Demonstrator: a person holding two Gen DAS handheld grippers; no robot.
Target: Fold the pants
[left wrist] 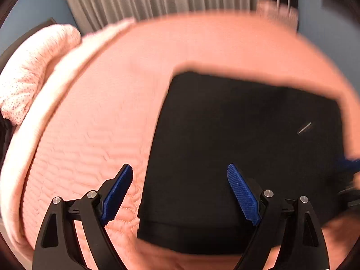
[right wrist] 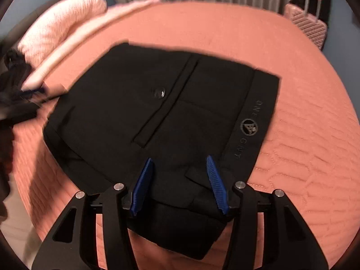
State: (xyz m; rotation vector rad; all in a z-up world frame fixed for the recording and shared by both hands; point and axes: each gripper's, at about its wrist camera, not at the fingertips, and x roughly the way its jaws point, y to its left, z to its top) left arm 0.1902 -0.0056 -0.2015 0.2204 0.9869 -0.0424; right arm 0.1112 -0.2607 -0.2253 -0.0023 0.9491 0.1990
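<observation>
Both sets of blue fingers stand clear of the cloth and hold nothing. On the left gripper (left wrist: 180, 193) the pads are spread wide, with the near left edge of the pants (left wrist: 243, 157) showing between them. On the right gripper (right wrist: 180, 184) the pads stand at a middling gap, hovering over the near folded edge without pressing on it.

The pants lie as a compact black rectangle on the salmon quilted bedspread (right wrist: 303, 146). In the right wrist view the bundle fills the centre, with the waistband and its printed logo (right wrist: 249, 127) toward 3 o'clock and a pocket button (right wrist: 159, 93) near the middle. A pale pillow (right wrist: 63, 24) sits at 10 o'clock, a pink suitcase (right wrist: 306, 22) at 1 o'clock. The other gripper shows only as a blur at 9 o'clock.

Judgement: the fold looks nearly complete, and the step in hand is tidying or a final fold.

Procedure:
1. Check that the near layers line up; a lower layer sticks out at 6 o'clock in the right wrist view.
2. If a grip is needed, take every layer of the edge between the pads, not just the top one.
3. Move both grippers together so the stack does not skew.
4. Release only once the cloth lies flat.

Caution: smooth fabric may slide on the quilt and undo the alignment.
</observation>
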